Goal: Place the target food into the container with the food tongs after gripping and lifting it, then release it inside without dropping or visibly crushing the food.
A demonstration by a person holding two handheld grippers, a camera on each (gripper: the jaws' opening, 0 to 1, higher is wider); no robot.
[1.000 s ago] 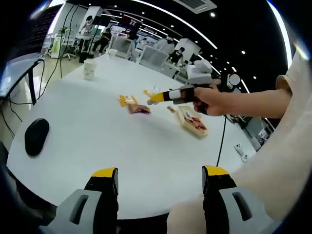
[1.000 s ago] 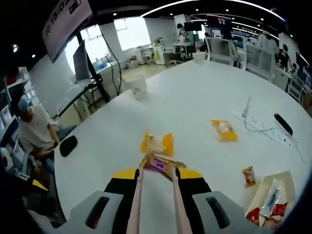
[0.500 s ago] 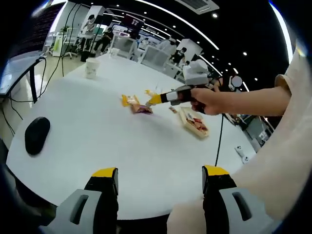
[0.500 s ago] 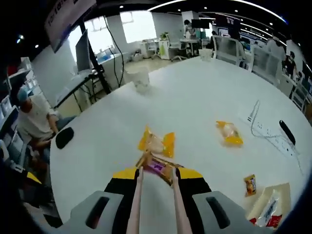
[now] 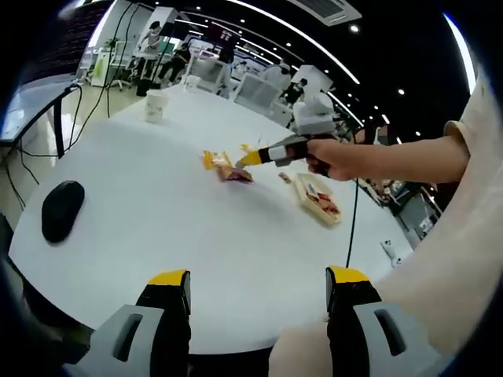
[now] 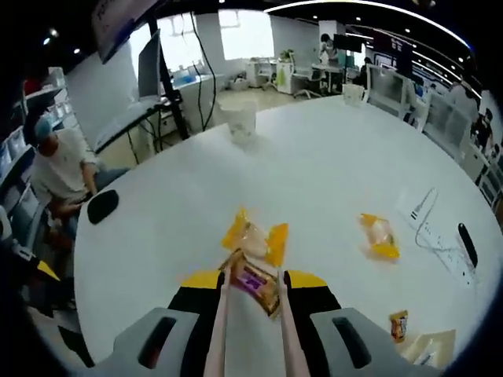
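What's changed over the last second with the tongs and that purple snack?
The tongs in the right gripper have closed on the purple snack packet, tipping it up between their arms. The yellow packets, the container and the open left gripper stayed as they were.

Since a second ago the purple snack packet (image 6: 255,283), clamped between the tongs (image 6: 250,330) that the right gripper (image 6: 251,294) squeezes, has come up off the white table (image 6: 314,173); before, it lay flat beside the yellow packet (image 6: 253,238), and now it hangs tilted above the surface. In the left gripper view the right gripper (image 5: 253,157) has risen slightly, with the purple packet (image 5: 236,174) still near the yellow one.
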